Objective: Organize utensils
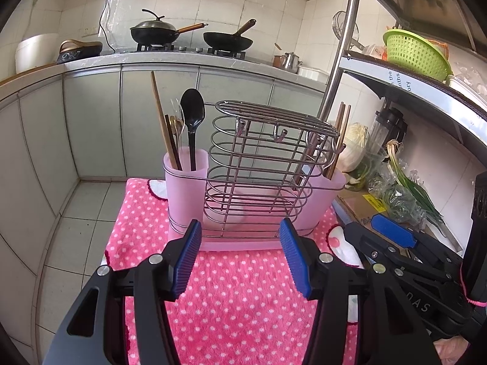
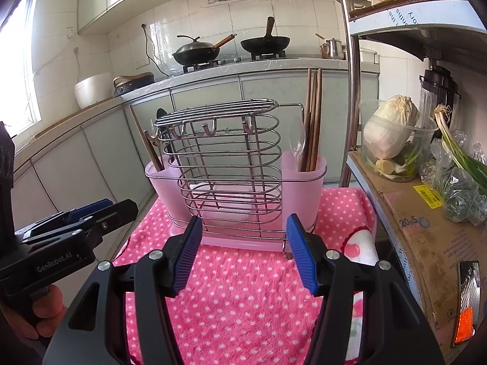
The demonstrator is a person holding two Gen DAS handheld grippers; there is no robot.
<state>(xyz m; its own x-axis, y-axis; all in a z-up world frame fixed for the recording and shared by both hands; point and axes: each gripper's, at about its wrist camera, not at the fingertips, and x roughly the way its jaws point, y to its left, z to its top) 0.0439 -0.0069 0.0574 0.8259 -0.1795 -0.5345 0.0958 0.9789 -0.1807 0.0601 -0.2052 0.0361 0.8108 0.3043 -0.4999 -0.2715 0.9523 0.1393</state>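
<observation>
A pink utensil holder with a wire rack (image 1: 258,164) (image 2: 231,164) stands on a pink polka-dot towel (image 1: 237,298) (image 2: 243,298). Its left cup (image 1: 185,182) holds a black spoon (image 1: 192,115), chopsticks (image 1: 164,127) and a clear spoon. Its right cup (image 2: 304,182) holds several chopsticks (image 2: 313,115) and a clear spoon (image 2: 296,140). My left gripper (image 1: 240,240) is open and empty, just short of the holder's front. My right gripper (image 2: 243,240) is open and empty, also just short of the holder. Each gripper shows at the edge of the other's view.
A metal shelf pole (image 1: 338,54) (image 2: 353,76) stands right of the holder. The shelf holds a cabbage in a clear tub (image 2: 392,133), green onions (image 2: 462,158) and a cardboard box (image 2: 426,231). A counter with two woks (image 1: 155,32) runs behind.
</observation>
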